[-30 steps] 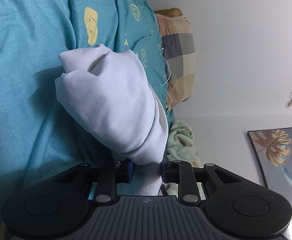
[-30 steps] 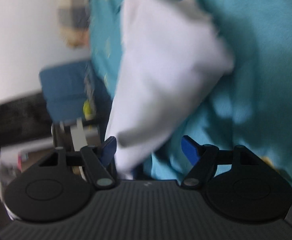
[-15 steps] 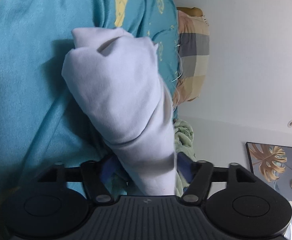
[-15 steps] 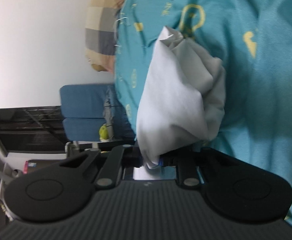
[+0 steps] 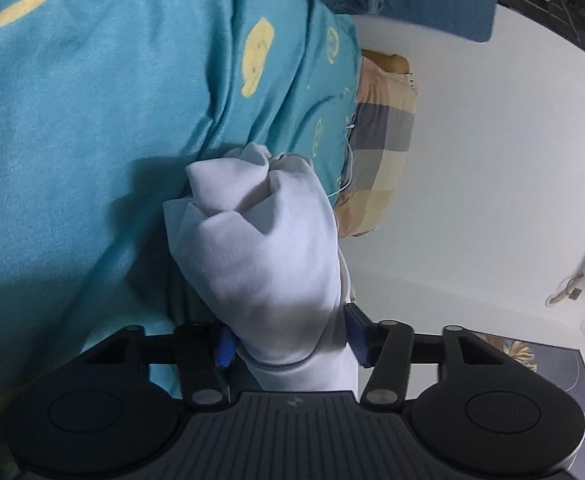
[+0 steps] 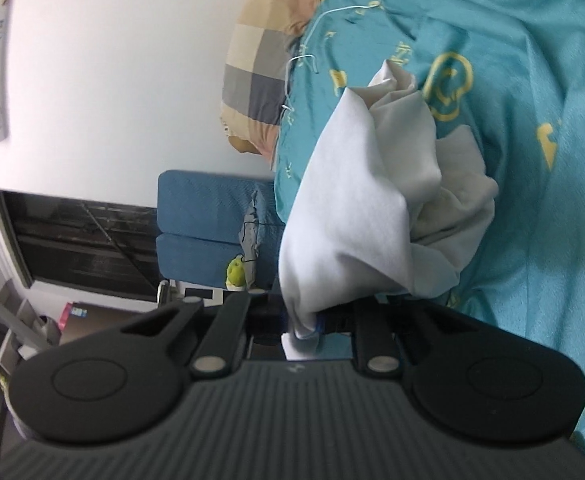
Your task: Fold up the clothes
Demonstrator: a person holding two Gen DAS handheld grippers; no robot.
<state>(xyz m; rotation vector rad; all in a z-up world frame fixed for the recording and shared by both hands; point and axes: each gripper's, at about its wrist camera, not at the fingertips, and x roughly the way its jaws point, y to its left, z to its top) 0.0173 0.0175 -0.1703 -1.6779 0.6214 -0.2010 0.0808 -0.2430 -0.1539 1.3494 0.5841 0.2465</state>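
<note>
A white garment (image 5: 260,248) hangs bunched above a teal bedspread (image 5: 92,120) with yellow prints. In the left wrist view my left gripper (image 5: 288,344) stands open, its blue-padded fingers spread with the cloth lying loosely between them. In the right wrist view the same white garment (image 6: 364,200) is pinched at its edge by my right gripper (image 6: 304,324), which is shut on it. The garment's far end is crumpled against the bedspread (image 6: 532,160).
A checked pillow (image 5: 380,148) lies at the head of the bed by a white wall; it also shows in the right wrist view (image 6: 264,64). A blue chair (image 6: 208,224) and a dark window (image 6: 84,240) stand beside the bed. A framed picture (image 5: 532,360) hangs at right.
My left gripper, shut on the garment a second ago, has opened. My right gripper, open a second ago, has closed on the garment's edge. Both views have shifted along the bed.
</note>
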